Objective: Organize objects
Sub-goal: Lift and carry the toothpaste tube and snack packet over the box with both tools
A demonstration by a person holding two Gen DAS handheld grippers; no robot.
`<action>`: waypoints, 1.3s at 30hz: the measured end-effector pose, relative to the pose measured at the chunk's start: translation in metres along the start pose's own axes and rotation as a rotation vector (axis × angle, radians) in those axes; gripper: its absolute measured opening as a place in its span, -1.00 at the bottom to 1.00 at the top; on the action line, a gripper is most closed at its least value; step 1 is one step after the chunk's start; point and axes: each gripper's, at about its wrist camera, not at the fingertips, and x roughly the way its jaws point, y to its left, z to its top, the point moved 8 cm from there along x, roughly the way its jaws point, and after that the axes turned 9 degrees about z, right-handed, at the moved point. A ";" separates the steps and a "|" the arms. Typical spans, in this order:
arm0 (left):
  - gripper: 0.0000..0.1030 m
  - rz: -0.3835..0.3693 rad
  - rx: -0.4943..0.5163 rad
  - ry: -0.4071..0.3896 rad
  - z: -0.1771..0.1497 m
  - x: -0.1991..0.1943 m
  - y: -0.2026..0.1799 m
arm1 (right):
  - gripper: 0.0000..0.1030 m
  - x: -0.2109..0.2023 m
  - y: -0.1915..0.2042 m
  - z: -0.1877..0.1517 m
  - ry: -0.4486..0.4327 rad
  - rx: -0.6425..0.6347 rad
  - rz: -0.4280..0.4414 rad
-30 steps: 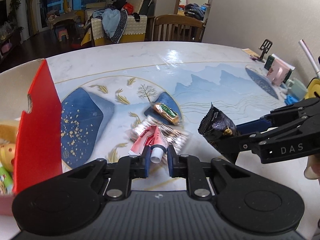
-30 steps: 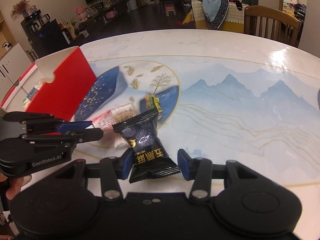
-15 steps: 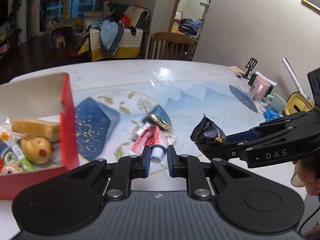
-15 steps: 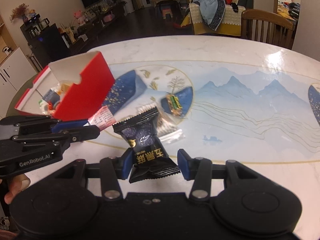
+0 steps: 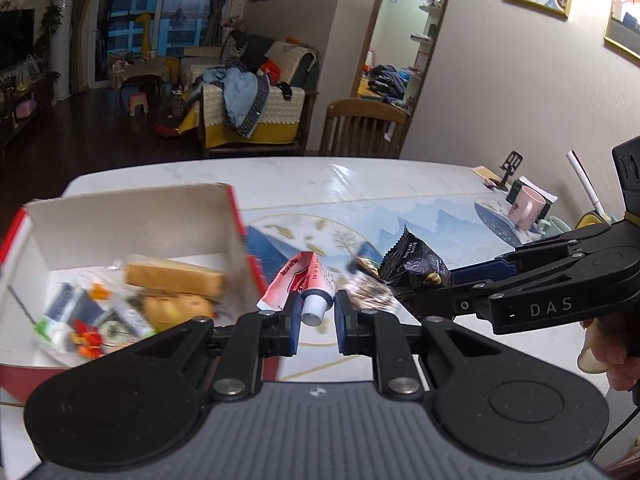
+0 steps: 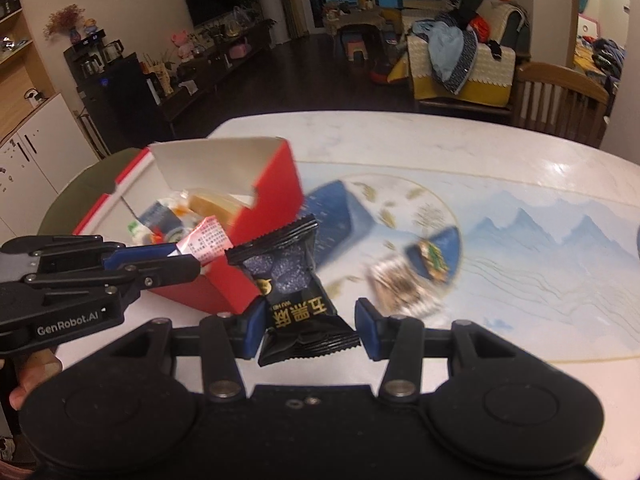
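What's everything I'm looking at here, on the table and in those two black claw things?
Table: one, white marble look with blue mountain print, fills the foreground.
Box: one, red outside, white inside, open, on the table's left part, holding blurred snacks.
Cotton swab pack: one, clear, on the table.
Small snack packet: one, green and gold, beside the swabs.
Mug: one, pink, far right edge.
Chair: one, wooden, behind the table.
Tube: one, red and white, in the left gripper.
Snack packet: one, black, in the right gripper.
Left gripper: shut on the tube.
Right gripper: shut on the packet.
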 end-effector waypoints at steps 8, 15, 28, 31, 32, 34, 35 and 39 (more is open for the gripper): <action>-0.69 0.033 0.000 -0.026 0.003 -0.023 0.061 | -0.10 0.023 0.055 0.021 -0.014 -0.045 0.008; -0.69 0.072 -0.006 -0.021 -0.001 -0.027 0.112 | -0.10 0.055 0.091 0.038 0.000 -0.072 0.013; -0.69 0.122 -0.025 0.076 -0.010 0.014 0.179 | -0.10 0.132 0.131 0.060 0.073 -0.128 -0.003; -0.69 0.114 -0.025 0.101 -0.013 0.027 0.186 | -0.10 0.149 0.134 0.058 0.092 -0.146 -0.019; -0.69 0.109 -0.025 0.112 -0.015 0.033 0.189 | -0.10 0.155 0.134 0.057 0.099 -0.152 -0.022; -0.69 0.102 -0.025 0.128 -0.015 0.041 0.190 | -0.10 0.164 0.134 0.055 0.114 -0.166 -0.024; -0.69 0.104 -0.016 0.135 -0.015 0.045 0.190 | -0.10 0.169 0.133 0.054 0.126 -0.174 -0.027; -0.69 0.100 0.002 0.170 -0.015 0.063 0.190 | -0.10 0.186 0.127 0.050 0.170 -0.172 -0.040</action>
